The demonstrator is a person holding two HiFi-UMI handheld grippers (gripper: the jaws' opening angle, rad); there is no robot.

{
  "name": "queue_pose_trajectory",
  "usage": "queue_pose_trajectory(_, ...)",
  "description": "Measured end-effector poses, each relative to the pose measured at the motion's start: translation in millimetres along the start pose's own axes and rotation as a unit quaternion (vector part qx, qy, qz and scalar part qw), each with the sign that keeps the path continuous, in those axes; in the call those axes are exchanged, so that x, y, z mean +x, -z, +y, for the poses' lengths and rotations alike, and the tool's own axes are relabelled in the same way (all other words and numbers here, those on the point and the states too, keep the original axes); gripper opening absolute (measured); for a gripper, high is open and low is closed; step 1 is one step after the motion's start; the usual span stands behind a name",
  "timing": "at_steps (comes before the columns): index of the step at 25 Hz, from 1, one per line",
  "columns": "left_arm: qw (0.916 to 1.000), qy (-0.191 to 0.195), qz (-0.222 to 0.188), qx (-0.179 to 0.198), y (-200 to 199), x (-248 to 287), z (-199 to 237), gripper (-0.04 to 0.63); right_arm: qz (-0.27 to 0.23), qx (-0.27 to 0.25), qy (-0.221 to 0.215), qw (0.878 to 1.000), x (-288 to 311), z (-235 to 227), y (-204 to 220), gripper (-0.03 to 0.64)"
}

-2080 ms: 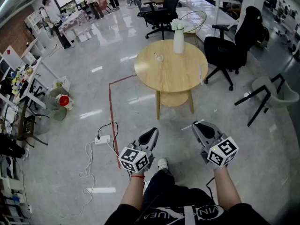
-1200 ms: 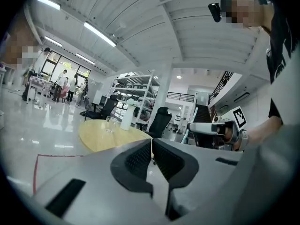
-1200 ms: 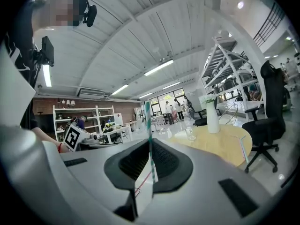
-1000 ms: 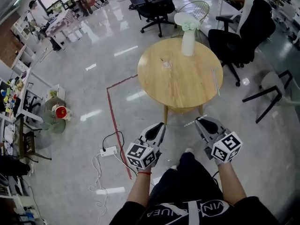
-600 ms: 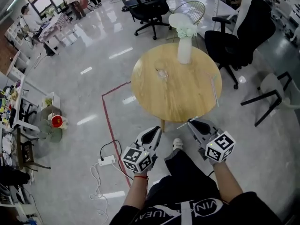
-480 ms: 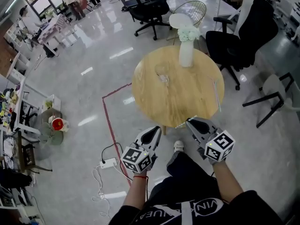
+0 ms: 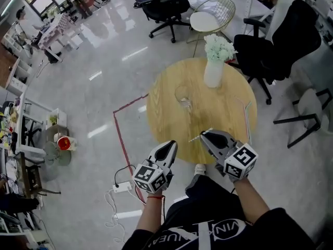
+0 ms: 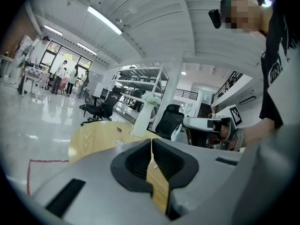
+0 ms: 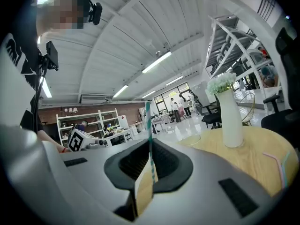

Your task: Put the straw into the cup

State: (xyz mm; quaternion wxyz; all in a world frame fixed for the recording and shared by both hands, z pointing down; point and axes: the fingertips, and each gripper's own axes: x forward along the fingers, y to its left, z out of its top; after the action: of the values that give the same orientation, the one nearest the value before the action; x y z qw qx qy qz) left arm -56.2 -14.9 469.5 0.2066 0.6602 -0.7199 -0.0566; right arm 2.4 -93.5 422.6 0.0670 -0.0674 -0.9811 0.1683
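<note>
A green-and-white striped straw point(image 9: 148, 121) stands pinched between the jaws of my right gripper point(image 9: 150, 146) and pokes up past them. In the head view that right gripper point(image 7: 204, 135) hangs over the near edge of the round wooden table point(image 7: 218, 113), the straw point(image 7: 193, 137) sticking out sideways. A clear cup point(image 7: 183, 95) stands mid-table, left of a white vase of flowers point(image 7: 213, 72); the cup point(image 9: 190, 138) also shows ahead of the right jaws. My left gripper point(image 7: 170, 145) is shut and empty, just short of the table's edge; its jaws meet in the left gripper view point(image 8: 151, 142).
Two more straws point(image 7: 246, 116) lie near the table's right edge. Black office chairs point(image 7: 276, 40) and a white chair point(image 7: 312, 105) stand to the right, a wire side table point(image 7: 208, 15) behind. Red floor tape point(image 7: 118, 134) and a power strip point(image 7: 122, 186) lie to the left.
The person has walked up to the table. Both grippers have moved forward; the right one with the straw now reaches over the table's near edge. Jaws unchanged.
</note>
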Motion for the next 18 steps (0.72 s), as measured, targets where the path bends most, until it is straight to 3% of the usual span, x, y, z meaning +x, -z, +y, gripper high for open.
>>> queue_pose_trajectory(10, 0.9999, -0.009, -0.007, 0.004, -29.6, 47.8, 37.7, 0.020, -0.007, -0.003, -0.027, 1.000, 44.5, -41.8, -30.2, 0.020)
queue_pose_trajectory(18, 0.9999, -0.011, -0.001, 0.002, -34.6, 59.1, 58.7, 0.020, -0.022, 0.003, -0.023, 1.000, 63.5, -54.1, -39.7, 0.020)
